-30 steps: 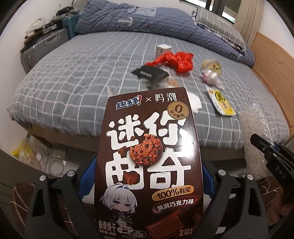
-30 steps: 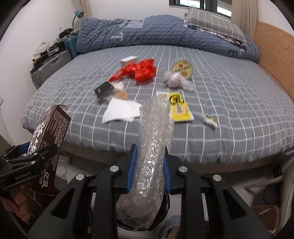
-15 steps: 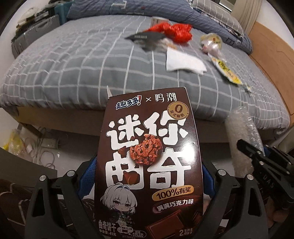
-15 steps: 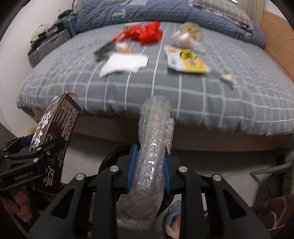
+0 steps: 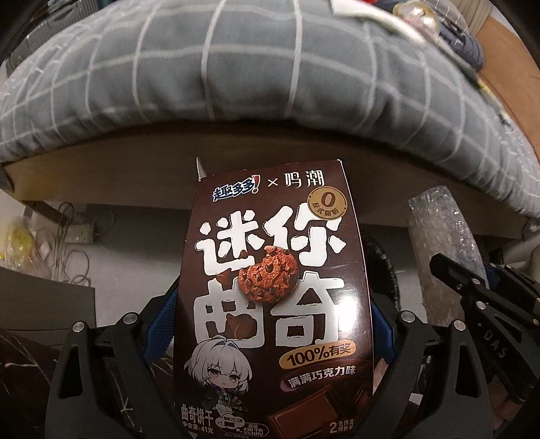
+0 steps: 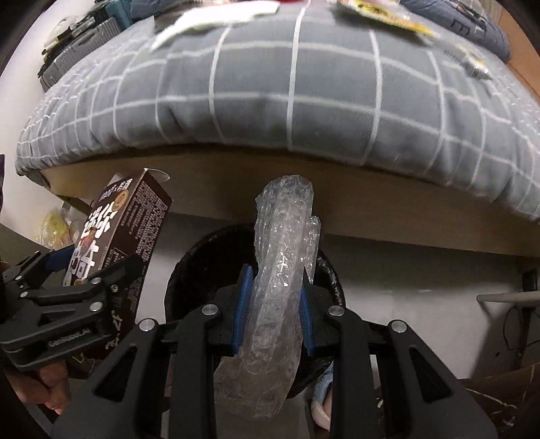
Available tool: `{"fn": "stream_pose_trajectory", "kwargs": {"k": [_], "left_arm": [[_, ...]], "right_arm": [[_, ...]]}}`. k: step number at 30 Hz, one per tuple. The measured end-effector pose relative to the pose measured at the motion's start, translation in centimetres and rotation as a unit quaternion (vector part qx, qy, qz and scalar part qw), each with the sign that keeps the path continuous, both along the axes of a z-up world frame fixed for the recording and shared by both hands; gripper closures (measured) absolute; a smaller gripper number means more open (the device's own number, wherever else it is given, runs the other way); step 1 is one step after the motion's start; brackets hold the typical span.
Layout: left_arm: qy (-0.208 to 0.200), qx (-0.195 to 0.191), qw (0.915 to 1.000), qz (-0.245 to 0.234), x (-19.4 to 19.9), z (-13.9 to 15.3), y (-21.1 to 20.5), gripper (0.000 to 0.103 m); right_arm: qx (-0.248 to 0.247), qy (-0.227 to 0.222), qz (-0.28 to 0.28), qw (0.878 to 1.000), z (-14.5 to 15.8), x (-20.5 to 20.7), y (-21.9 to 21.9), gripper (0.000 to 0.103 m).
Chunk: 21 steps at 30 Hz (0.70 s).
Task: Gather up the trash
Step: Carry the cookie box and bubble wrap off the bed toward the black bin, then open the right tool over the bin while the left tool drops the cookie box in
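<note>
Right wrist view: right gripper [image 6: 272, 305] clamps a clear bubble-wrap roll [image 6: 281, 266] between its jaws above the black round bin [image 6: 182, 287], left gripper [image 6: 72, 300] pinching a brown cardboard cookie box [image 6: 114, 243] alongside, both apparently poised for dropping.

Both grippers [image 5: 270, 324] [image 6: 273, 314] clamped, angled downward

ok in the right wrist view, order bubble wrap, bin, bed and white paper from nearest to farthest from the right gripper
1. bubble wrap, clamped in the right gripper
2. bin, just below it
3. bed, beyond the bin
4. white paper, top left on the bed
</note>
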<state>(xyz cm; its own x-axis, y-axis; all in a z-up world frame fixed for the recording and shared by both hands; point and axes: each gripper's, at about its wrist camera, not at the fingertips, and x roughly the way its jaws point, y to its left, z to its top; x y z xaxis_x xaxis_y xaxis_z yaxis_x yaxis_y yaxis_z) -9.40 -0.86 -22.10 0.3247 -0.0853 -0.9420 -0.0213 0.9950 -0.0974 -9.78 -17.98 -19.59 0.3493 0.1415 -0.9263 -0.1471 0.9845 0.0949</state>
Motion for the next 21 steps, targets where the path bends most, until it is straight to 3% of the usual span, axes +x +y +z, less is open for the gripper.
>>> {"fn": "stream_pose_trajectory", "kwargs": {"k": [5, 15, 17, 21], "left_arm": [[0.018, 0.022, 0.9996, 0.006, 0.3, -2.3, -0.2, 0.014], [0.035, 0.031, 0.9987, 0.021, 0.8, -3.1, -0.1, 0.014], [0.034, 0.032, 0.9986, 0.024, 0.7, -3.1, 0.4, 0.014], [0.028, 0.033, 0.9987, 0.028, 0.6, -2.5, 0.4, 0.014]], "right_arm": [[0.001, 0.028, -0.002, 1.0, -2.2, 0.4, 0.0, 0.078], [-0.012, 0.05, 0.015, 0.999, -4.1, 0.5, 1.7, 0.074], [-0.014, 0.047, 0.019, 0.999, -3.9, 0.4, 1.8, 0.057], [-0.014, 0.043, 0.015, 0.999, -3.6, 0.2, 1.7, 0.038]]}}
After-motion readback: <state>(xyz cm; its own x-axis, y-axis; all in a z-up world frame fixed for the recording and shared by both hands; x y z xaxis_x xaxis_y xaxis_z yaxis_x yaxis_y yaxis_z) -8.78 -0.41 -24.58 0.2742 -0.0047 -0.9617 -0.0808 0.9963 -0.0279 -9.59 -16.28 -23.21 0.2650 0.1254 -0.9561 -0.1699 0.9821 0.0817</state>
